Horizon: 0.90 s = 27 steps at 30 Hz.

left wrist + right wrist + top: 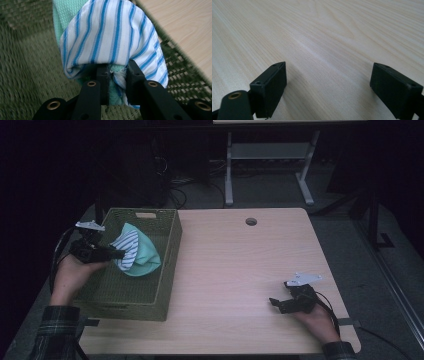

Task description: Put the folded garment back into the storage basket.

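From above, our left gripper [116,254] holds bundled cloths [137,251] over the green basket [170,270] at nine o'clock. Its view shows jaws pinching striped and mint fabric; lowering and releasing seems next. Our right gripper [328,87] rests wide open, empty, over the table [332,37].

Cloth bundle [110,37]: its top is cut off at twelve o'clock in the left gripper view; basket weave [27,75] at nine o'clock is blurred. Right gripper [328,87]: its jaws are cropped at six o'clock.
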Tool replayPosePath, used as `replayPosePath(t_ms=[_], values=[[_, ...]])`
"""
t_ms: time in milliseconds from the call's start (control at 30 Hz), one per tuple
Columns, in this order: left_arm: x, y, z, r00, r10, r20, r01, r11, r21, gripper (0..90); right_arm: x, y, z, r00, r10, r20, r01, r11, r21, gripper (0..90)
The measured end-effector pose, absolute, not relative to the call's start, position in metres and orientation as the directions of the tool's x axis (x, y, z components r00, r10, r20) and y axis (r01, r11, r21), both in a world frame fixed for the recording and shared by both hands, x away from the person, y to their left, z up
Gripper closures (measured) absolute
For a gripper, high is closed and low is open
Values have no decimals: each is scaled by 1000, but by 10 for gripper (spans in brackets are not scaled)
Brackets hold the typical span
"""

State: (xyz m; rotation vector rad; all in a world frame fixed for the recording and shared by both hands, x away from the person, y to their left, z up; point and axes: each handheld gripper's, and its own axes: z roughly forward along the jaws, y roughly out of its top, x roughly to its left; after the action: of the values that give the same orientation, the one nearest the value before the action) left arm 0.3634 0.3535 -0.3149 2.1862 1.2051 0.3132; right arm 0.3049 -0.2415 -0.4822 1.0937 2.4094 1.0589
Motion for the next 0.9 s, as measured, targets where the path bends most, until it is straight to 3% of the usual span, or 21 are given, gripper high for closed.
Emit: replayPosePath(t_ms=[400,900], values=[[370,347,-355,560,819,-125,720,-407,561,756,305,-242,-482,-666,745,36,531,440,725,137],[386,344,-396,542,833,-112,772,-441,458,749,305,-242,-482,-663,748,38,534,437,724,137]])
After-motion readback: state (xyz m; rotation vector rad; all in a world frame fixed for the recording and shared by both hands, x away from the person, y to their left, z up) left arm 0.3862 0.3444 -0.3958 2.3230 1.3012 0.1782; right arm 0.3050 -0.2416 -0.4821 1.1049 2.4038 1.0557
